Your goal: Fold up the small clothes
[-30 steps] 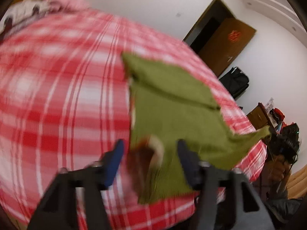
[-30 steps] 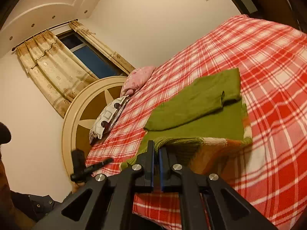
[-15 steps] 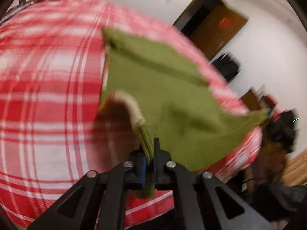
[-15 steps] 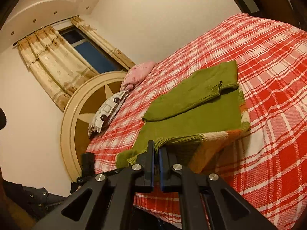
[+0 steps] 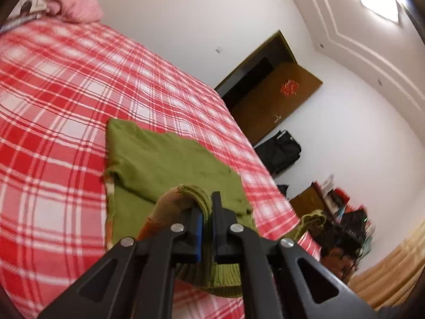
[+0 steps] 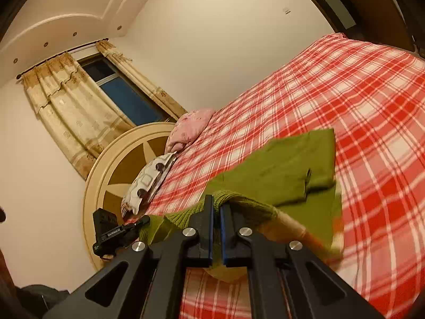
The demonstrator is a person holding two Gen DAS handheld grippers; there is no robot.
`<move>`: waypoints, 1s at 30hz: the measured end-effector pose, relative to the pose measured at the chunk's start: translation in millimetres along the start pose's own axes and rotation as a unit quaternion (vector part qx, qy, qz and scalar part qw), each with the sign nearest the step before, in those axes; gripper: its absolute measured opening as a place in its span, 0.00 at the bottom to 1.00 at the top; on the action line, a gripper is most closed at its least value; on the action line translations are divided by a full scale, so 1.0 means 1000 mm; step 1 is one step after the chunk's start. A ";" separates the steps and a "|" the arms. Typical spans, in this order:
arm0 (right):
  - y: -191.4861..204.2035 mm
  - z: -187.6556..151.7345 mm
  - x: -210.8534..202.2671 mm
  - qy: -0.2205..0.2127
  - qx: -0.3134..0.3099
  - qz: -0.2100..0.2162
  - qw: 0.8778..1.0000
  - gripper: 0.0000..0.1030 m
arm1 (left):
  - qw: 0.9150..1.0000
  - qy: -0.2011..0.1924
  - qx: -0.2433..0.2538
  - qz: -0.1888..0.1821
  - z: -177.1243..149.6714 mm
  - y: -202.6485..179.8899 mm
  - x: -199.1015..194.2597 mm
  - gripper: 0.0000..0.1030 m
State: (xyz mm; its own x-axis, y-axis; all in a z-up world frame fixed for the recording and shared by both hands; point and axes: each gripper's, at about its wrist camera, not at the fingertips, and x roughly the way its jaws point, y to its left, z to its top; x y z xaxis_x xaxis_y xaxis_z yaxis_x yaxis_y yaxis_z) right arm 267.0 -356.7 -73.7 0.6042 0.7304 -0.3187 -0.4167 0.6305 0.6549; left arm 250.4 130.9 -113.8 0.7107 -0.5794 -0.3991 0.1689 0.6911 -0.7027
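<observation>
1. Left wrist view: the left gripper [image 5: 207,220] has its jaws pressed together on the ribbed hem of the green sweater [image 5: 170,164]. The hem is raised off the bed [image 5: 53,101]; the rest of the sweater lies flat on the red plaid cover, a sleeve folded across it.
2. Handling, judged: the knit is soft, light and limp, and it sags between grip points. The thick ribbed hem is the best hold, one corner per gripper.
3. Writing: a red ornament on the brown door [image 5: 289,89] is not readable.
4. Right wrist view: the right gripper [image 6: 215,226] pinches the same hem at the other corner of the sweater [image 6: 287,167]; its jaws are nearly closed on the fabric.
5. Pillows [image 6: 170,164] rest against the headboard [image 6: 117,164].
6. Writing: the other gripper's body [image 6: 114,232] carries small white lettering, too small to read.
</observation>
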 end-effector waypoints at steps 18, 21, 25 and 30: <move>-0.119 0.116 0.149 0.039 0.067 -0.055 0.995 0.03 | 0.995 0.030 -0.060 0.080 0.086 0.080 0.126 0.05; -0.149 0.125 0.180 0.053 0.094 -0.067 0.992 0.04 | 0.992 0.039 -0.073 0.098 0.083 0.094 0.141 0.06; -0.188 0.125 0.213 0.087 0.135 -0.124 0.979 0.19 | 0.991 0.040 -0.089 0.097 0.076 0.101 0.143 0.14; -0.184 0.114 0.209 0.092 0.099 -0.146 0.980 0.66 | 0.989 0.025 -0.070 0.131 0.069 0.097 0.124 0.40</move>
State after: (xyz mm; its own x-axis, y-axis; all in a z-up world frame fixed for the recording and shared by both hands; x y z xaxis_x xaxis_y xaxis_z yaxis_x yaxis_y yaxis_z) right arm 547.2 -349.8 -183.1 0.5379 0.5730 -0.6183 -0.0932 0.7694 0.6319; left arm 402.2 155.5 -190.6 0.6828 -0.4105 -0.6044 -0.1159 0.7559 -0.6443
